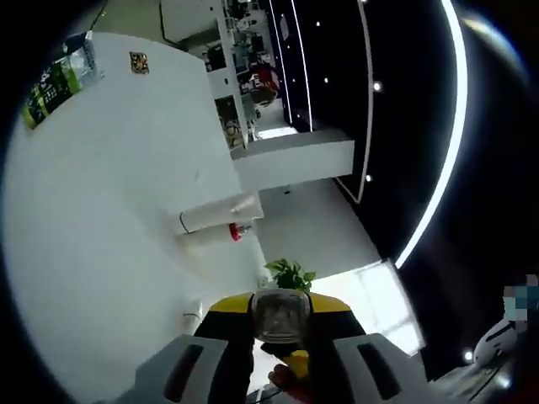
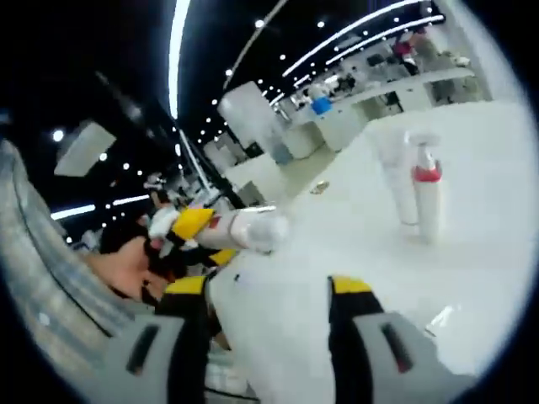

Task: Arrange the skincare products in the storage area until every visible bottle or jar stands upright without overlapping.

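Two pump bottles [image 2: 417, 189] upright on table [image 2: 472, 278] | left gripper [image 1: 280, 370] clamps clear-capped bottle [image 1: 280, 316] for placing | right gripper [image 2: 269, 337] jaws apart, empty

- Left gripper view: white table [image 1: 101, 252] is bare across most of frame left & centre — you've got wide room there.
- Obstacles: white bottle [image 1: 217, 215] w/ red collar at mid-frame, green packet [image 1: 57, 80] far upper left, small gold item [image 1: 139, 62] beside it.
- Right gripper view: two pump bottles [image 2: 425, 202] stand touching at right; tabletop lower right & centre is open to you.
- Left gripper [image 2: 198, 227] w/ a white bottle [image 2: 253, 229] blocks centre-left; a hand [image 2: 126, 269] sits behind it.
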`<state>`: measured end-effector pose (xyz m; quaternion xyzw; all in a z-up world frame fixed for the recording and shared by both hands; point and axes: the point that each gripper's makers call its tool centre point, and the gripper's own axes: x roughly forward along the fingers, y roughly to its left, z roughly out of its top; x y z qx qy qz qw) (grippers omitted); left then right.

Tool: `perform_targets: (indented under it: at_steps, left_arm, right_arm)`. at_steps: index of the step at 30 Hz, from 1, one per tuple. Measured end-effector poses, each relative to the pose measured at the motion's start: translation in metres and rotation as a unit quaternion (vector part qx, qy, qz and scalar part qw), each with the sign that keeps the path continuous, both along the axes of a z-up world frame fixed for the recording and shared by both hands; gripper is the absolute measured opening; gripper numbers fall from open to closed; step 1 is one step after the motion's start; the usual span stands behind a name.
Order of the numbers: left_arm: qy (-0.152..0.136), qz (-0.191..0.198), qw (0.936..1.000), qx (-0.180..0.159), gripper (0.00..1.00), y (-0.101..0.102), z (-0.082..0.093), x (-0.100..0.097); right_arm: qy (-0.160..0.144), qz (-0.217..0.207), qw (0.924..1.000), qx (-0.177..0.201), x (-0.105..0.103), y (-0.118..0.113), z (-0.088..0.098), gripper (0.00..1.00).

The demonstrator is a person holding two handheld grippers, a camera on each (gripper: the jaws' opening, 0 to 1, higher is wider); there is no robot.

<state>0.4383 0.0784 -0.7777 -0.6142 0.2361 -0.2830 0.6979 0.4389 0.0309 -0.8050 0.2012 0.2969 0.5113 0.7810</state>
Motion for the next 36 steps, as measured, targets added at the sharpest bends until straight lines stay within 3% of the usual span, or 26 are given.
perform_targets:
  at_steps: [6, 7, 11, 12, 15, 18, 25, 30, 31, 33, 35, 36]
  left_arm:
    - [-0.003, -0.004, 0.9997, -0.025, 0.22, -0.013, 0.009, 0.006]
    - [-0.004, -0.003, 0.9995, -0.031, 0.22, -0.014, 0.010, 0.008]
    - [-0.002, -0.003, 0.9993, -0.038, 0.22, -0.021, 0.011, 0.008]
    - [-0.004, -0.004, 0.9992, -0.039, 0.22, -0.024, 0.011, 0.007]
    - [-0.007, -0.009, 0.9990, -0.043, 0.23, -0.029, 0.012, 0.004]
    - [-0.016, -0.011, 0.9984, -0.052, 0.23, -0.030, 0.016, 0.002]
    - [-0.048, -0.077, 0.9958, 0.012, 0.23, -0.048, 0.014, -0.017]
    - [-0.060, -0.109, 0.9919, 0.022, 0.24, -0.049, 0.017, -0.018]
    - [-0.060, -0.124, 0.9899, 0.033, 0.25, -0.050, 0.015, -0.020]
    - [-0.087, -0.162, 0.9786, 0.093, 0.28, -0.053, 0.005, -0.027]
    - [-0.104, -0.195, 0.9655, 0.137, 0.39, -0.056, 0.000, -0.033]
    - [-0.105, -0.207, 0.9616, 0.147, 0.42, -0.057, -0.002, -0.036]
  right_arm:
    - [0.069, -0.023, 0.9916, 0.107, -0.004, 0.014, 0.027, 0.53]
    - [0.105, -0.039, 0.9833, 0.143, -0.001, 0.014, 0.035, 0.52]
    - [0.155, -0.082, 0.9603, 0.217, 0.012, 0.008, 0.048, 0.46]
    - [0.177, -0.094, 0.9516, 0.233, 0.015, 0.006, 0.048, 0.44]
    - [0.188, -0.109, 0.9436, 0.250, 0.019, 0.003, 0.049, 0.33]
    - [0.184, -0.112, 0.9459, 0.242, 0.020, 0.001, 0.046, 0.23]
    - [0.198, -0.106, 0.9414, 0.251, 0.024, -0.003, 0.047, 0.18]
    - [0.170, -0.075, 0.9516, 0.245, 0.022, -0.004, 0.059, 0.17]
    - [0.159, -0.060, 0.9569, 0.236, 0.020, -0.004, 0.060, 0.16]
    - [0.142, -0.039, 0.9662, 0.212, 0.018, -0.004, 0.060, 0.16]
    - [0.119, -0.016, 0.9777, 0.172, 0.015, -0.005, 0.057, 0.16]
    - [0.122, 0.000, 0.9791, 0.163, 0.011, -0.004, 0.057, 0.16]
